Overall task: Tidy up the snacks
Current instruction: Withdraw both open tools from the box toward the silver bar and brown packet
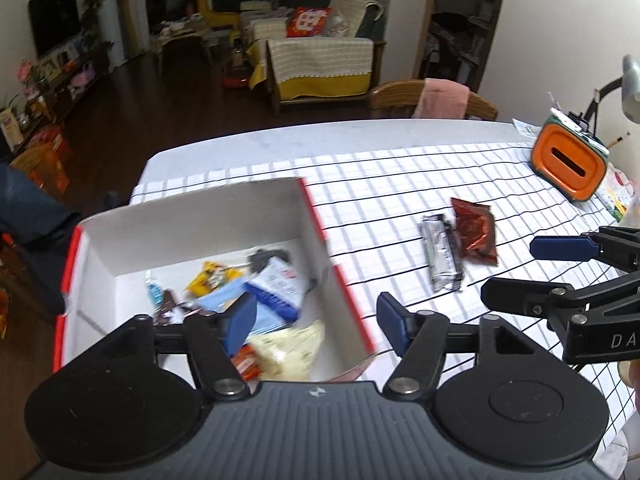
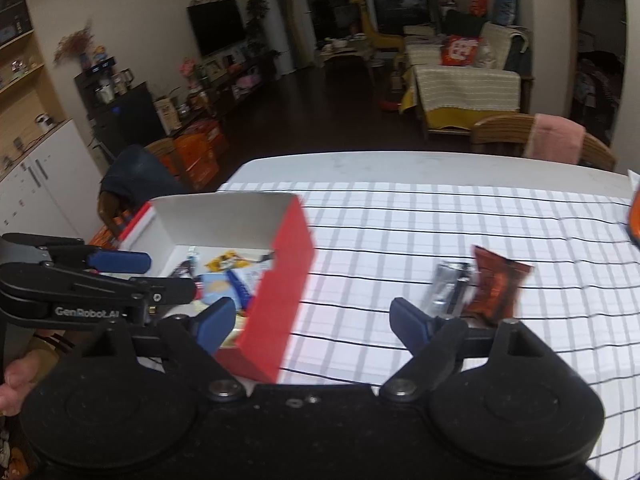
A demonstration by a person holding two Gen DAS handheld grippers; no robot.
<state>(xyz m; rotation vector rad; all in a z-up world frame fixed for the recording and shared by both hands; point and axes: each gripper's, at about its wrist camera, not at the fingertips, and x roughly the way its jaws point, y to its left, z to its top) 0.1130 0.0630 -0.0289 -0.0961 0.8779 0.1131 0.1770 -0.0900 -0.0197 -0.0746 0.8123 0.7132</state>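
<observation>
Red on the outside and white within, the box [image 1: 308,216] sits at the left of the checked tablecloth [image 1: 400,184], and you can see a loose pile of snack packets [image 1: 256,292] already lying on its floor: a yellow one, a blue and white one, a pale cream one nearest you. Your left gripper [image 1: 316,322] hangs over the box's near right corner with its blue pads spread apart and nothing between them. Moving right across the cloth, two snacks lie outside the box, well apart from it: a silver wrapper [image 1: 442,254] and, touching its right edge, a dark red packet [image 1: 476,232]. Your right gripper [image 2: 312,320] points toward the gap between the box and those two packets, its jaws wide and empty; the silver wrapper lies just beyond its right pad. At the far right of the table stands an orange container [image 1: 568,162] with a slot in its face.
</observation>
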